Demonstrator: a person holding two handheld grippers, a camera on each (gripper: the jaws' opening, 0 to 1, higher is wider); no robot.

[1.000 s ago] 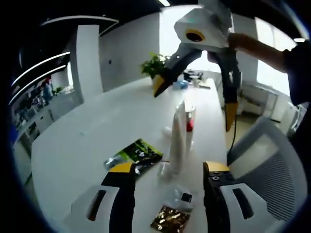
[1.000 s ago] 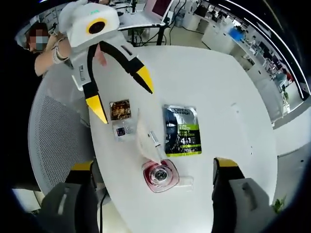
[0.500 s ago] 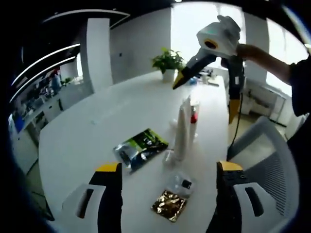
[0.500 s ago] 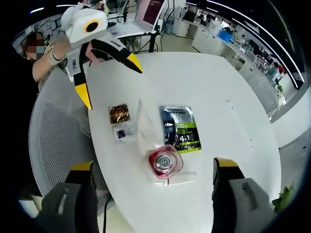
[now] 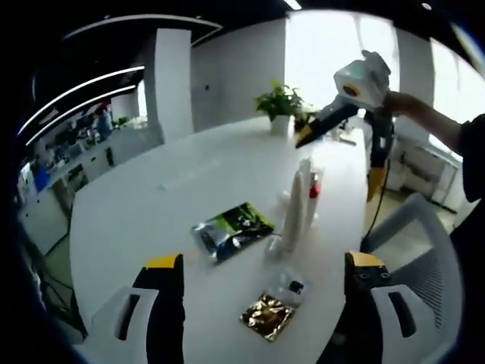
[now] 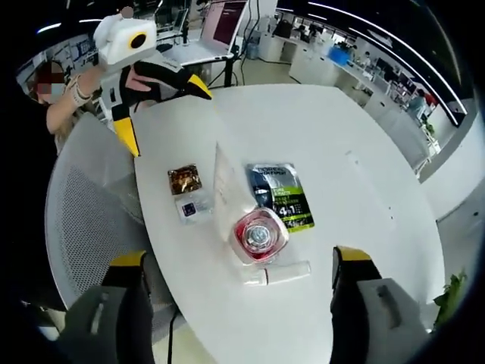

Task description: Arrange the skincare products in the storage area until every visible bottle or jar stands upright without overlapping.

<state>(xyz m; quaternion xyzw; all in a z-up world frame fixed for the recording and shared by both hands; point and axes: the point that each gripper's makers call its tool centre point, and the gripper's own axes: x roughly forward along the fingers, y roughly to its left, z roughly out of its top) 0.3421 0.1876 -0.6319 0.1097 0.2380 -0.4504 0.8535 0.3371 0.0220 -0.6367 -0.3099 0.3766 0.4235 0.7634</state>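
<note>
Left gripper [image 5: 258, 265] hangs above the white table [image 5: 151, 205], jaws spread wide, nothing between them. Ahead of it stand a white tube [image 5: 292, 212] and a red-capped bottle [image 5: 312, 193], both upright, touching or nearly so. A green sachet [image 5: 231, 230] lies ahead-left; a gold sachet [image 5: 268, 316] and a clear sachet [image 5: 289, 286] lie between the jaws. Right gripper [image 6: 236, 262] is likewise released, directly above the bottle, with a small tube [image 6: 276, 274] lying flat below it.
</note>
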